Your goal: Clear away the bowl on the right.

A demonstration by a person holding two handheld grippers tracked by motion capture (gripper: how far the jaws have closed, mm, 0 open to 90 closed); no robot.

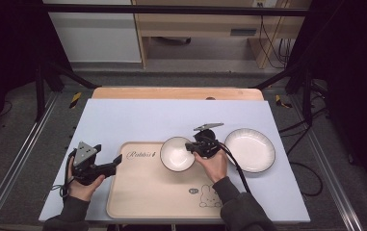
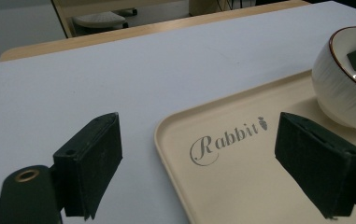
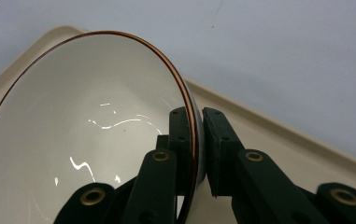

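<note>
A white bowl (image 1: 176, 154) with a thin brown rim sits over the far right corner of the beige tray (image 1: 137, 192). My right gripper (image 1: 191, 147) is shut on the bowl's right rim; in the right gripper view one pad is inside the bowl (image 3: 73, 140) and the other outside, pinching the wall. Whether the bowl rests on the tray or hangs just above it I cannot tell. My left gripper (image 1: 116, 161) lies low at the tray's left edge, open, its pads (image 2: 94, 158) wide apart with nothing between them. The bowl (image 2: 341, 88) shows at the right of the left gripper view.
A white plate (image 1: 250, 149) lies on the pale blue mat (image 1: 123, 115) to the right of the tray. The tray (image 2: 241, 186) bears the word "Rabbit" and a rabbit drawing (image 1: 209, 196). A wooden table edge (image 1: 176, 92) runs behind the mat.
</note>
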